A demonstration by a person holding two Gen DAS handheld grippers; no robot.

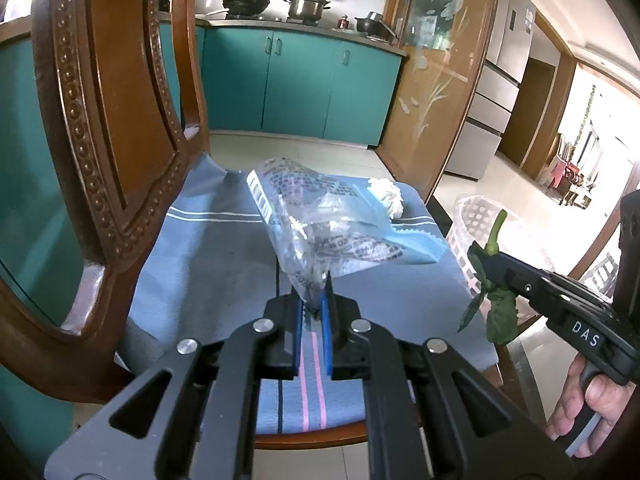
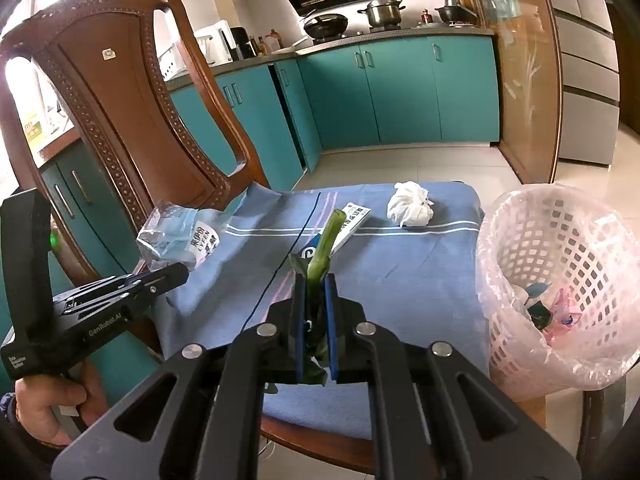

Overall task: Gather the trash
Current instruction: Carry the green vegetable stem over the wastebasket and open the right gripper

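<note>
My left gripper (image 1: 314,300) is shut on a clear plastic wrapper (image 1: 320,224) with blue print and holds it above the chair's blue cloth; the wrapper also shows in the right wrist view (image 2: 176,238). My right gripper (image 2: 316,292) is shut on a green vegetable stalk with leaves (image 2: 322,256), above the cloth; the stalk shows in the left wrist view (image 1: 494,280). A crumpled white tissue (image 2: 408,204) and a small flat packet (image 2: 352,222) lie on the cloth. A white mesh bin (image 2: 560,280) with a pink liner stands to the right and holds some trash.
The blue cloth (image 2: 400,280) covers the seat of a carved wooden chair (image 2: 132,100), whose back rises at the left. Teal kitchen cabinets (image 2: 400,92) and a wooden glass door (image 2: 524,72) stand behind. The bin also shows in the left wrist view (image 1: 480,216).
</note>
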